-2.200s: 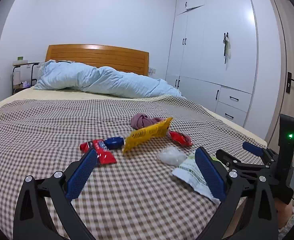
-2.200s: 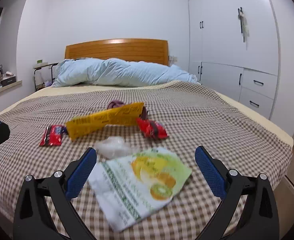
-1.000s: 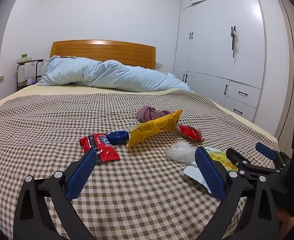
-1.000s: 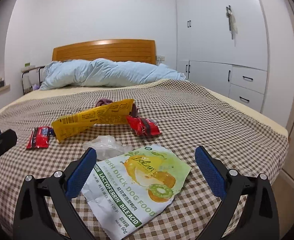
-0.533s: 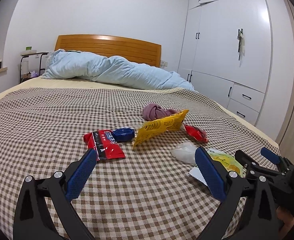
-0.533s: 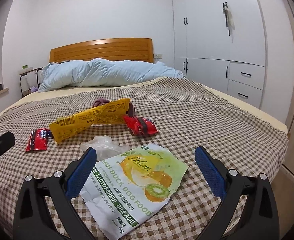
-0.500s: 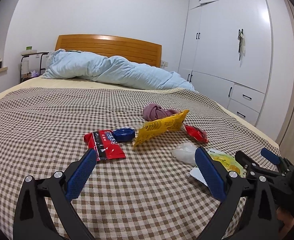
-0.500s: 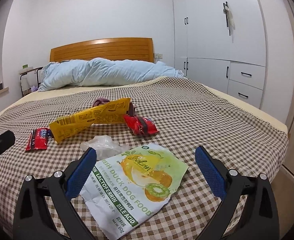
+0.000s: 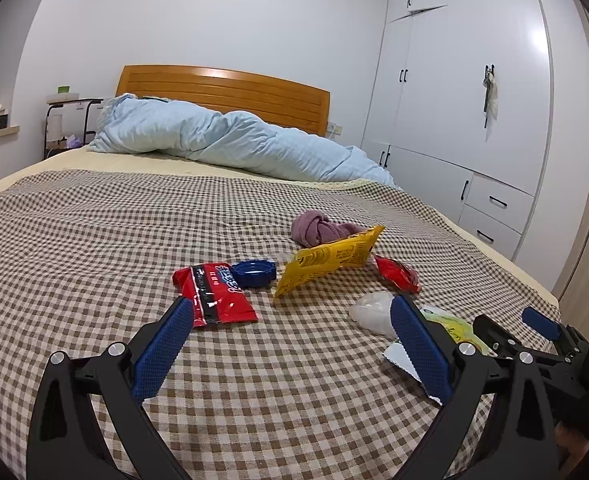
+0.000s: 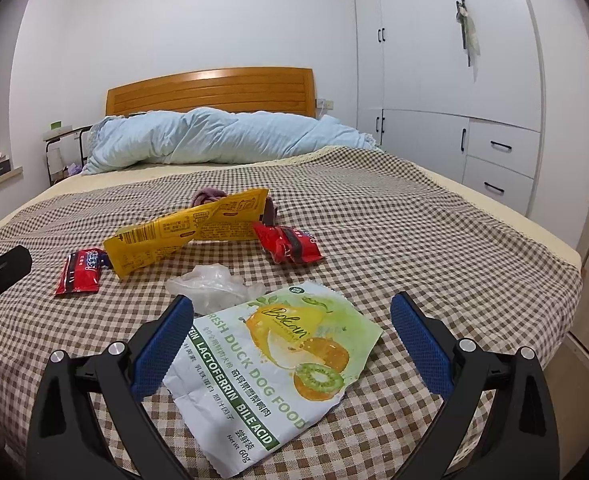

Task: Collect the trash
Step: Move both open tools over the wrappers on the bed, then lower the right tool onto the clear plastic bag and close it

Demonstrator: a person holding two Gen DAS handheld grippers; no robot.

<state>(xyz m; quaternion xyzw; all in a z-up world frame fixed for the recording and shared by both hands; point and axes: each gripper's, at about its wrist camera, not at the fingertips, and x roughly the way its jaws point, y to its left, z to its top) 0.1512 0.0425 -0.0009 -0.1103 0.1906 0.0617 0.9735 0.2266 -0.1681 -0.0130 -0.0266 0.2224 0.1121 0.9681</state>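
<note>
A: Where's the flat green-and-white dog-food pouch (image 10: 270, 364)?

B: On the checked bedspread (image 10: 414, 248), straight ahead between the wide-apart jaws of the right gripper (image 10: 292, 344), long axis slanting toward the camera.

A: And the left gripper (image 9: 292, 344)?

B: Also spread, empty, nearer the flat red wrapper (image 9: 214, 294). No bin or bag is visible.

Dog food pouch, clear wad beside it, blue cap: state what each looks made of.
Dog food pouch: printed plastic film, likely; matte, creased, torn jagged edge.
Clear wad: thin translucent plastic, crumpled.
Blue cap: rigid moulded plastic, seemingly; ridged rim.
</note>
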